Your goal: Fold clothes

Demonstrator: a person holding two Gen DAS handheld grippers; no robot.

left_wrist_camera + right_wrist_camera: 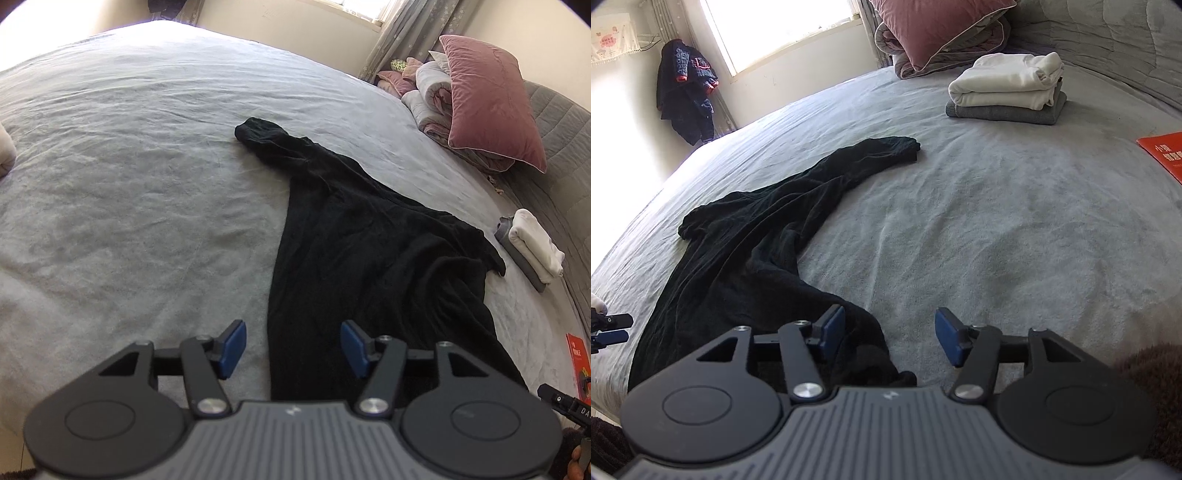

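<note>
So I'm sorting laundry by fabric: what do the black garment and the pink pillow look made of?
Black garment: likely a soft, matte knit or velour; it drapes limply in fine ripples. Pink pillow: velvet-like, with a soft sheen and pale piped edge.

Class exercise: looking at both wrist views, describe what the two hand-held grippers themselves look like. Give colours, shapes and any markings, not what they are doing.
Both match. The left gripper and right gripper each have a grey ribbed body bearing a small pale logo, two round black discs, black linkage arms with silver pivot bolts, and blue pads on the black fingers. No cables show.
</note>
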